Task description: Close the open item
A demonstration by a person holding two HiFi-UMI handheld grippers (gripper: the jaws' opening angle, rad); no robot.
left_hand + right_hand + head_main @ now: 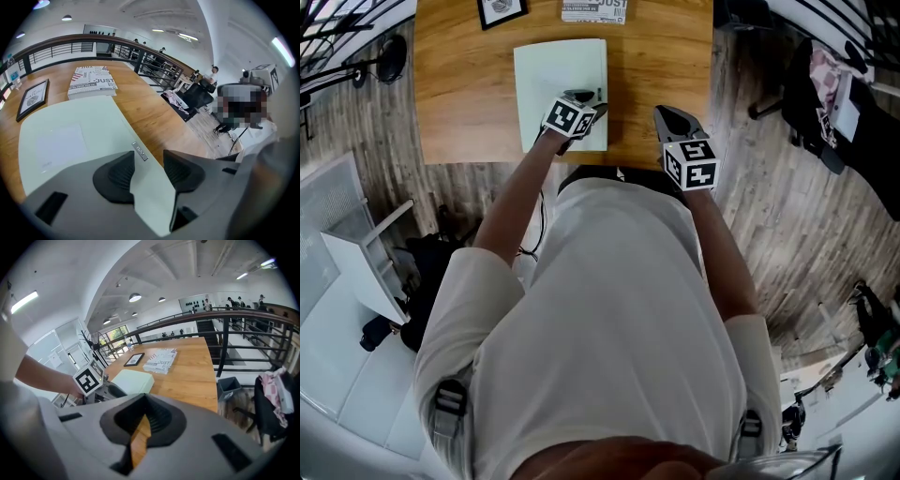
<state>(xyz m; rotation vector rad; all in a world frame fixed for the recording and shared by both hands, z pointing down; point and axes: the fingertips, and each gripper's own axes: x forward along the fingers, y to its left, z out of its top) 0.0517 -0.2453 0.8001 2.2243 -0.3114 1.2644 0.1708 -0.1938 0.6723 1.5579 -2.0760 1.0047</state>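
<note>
Left tool (pixel 146 169) is held with jaws apart over the near corner of the pale green box (pixel 70 136) lying flat on the bench (pixel 150 110), the right tool (pixel 139 427) is nearly closed on nothing, the lid is judged light, stiff and smooth, best pressed down near its small metal tag (pixel 139 151), and "JUST" can be read on the magazine (pixel 92 80).

Open-plan office loft, shown by wooden table (pixel 197 366), black railing (pixel 224 343), office chair (pixel 265 420) and ceiling lamps (pixel 135 297)

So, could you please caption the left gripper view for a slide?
Left gripper, jaws apart, over the corner of a pale green case on a wooden table.
</note>
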